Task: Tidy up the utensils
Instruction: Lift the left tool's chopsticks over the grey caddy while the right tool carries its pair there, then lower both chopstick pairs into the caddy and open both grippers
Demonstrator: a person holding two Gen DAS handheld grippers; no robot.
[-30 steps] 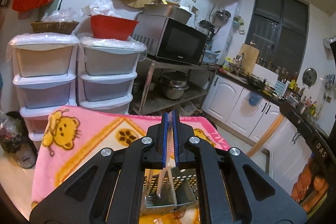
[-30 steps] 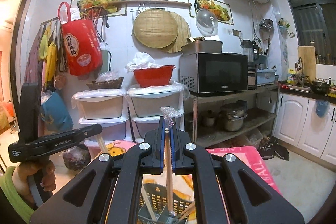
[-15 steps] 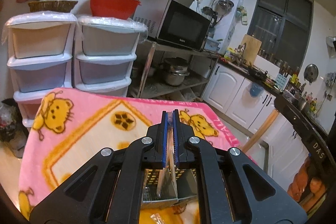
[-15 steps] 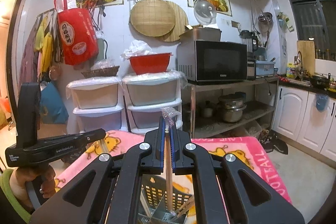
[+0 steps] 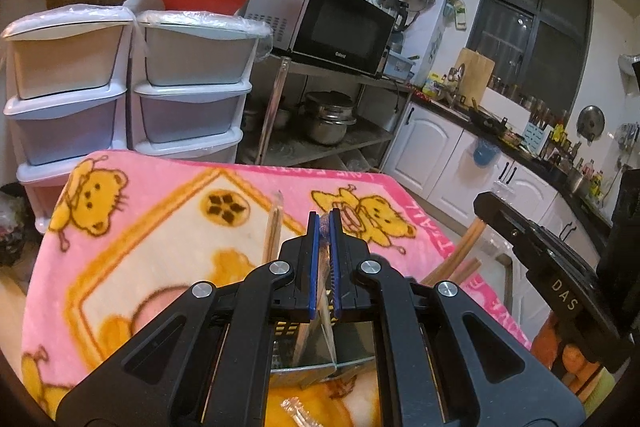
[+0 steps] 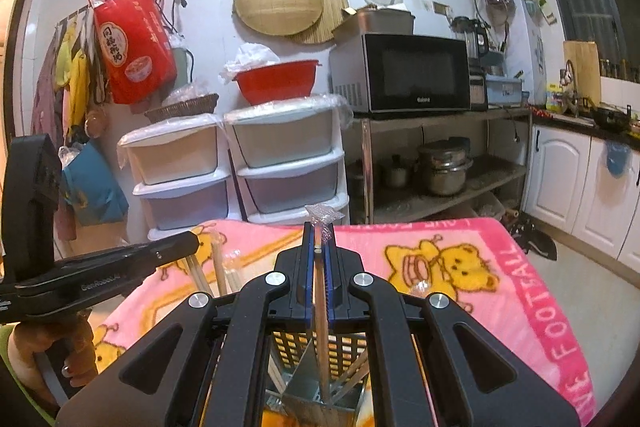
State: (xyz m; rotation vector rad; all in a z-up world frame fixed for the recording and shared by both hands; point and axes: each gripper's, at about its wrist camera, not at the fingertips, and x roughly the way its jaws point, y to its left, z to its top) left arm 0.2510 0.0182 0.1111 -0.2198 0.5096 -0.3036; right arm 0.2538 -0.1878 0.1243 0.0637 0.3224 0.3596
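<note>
Nearest us, the left gripper (image 5: 325,223), tilted downward, its blue pads pinched tight on a wrapped chopstick (image 5: 322,273) that slants down between them into the utensil holder (image 5: 316,367), a perforated metal caddy with inner dividers standing directly under the jaws. Next, the right gripper (image 6: 319,227), pointing only slightly below level, likewise clamped on a wooden chopstick in clear wrapper (image 6: 320,287); the stick hangs nearly upright, its crinkled wrapper end poking above the fingertips, its lower end down inside one compartment of the same holder (image 6: 320,371), where further sticks lean against the walls. In the right wrist view we see our left hand (image 6: 60,351) at the lower left, wrapped around its gripper's handle, with that gripper's body reaching across toward centre. Under the holder, a pink blanket with yellow bear print (image 5: 160,227) covers the table; one more wrapped chopstick (image 5: 274,227) stands beside the left jaws. Beyond the table edge, stacked white plastic drawers (image 6: 240,167), a red bowl (image 6: 276,81) on top. Farther right, a black microwave (image 6: 416,73) on a metal shelf, pots below. Farthest, white cabinets (image 5: 432,155) and a dark window.
</note>
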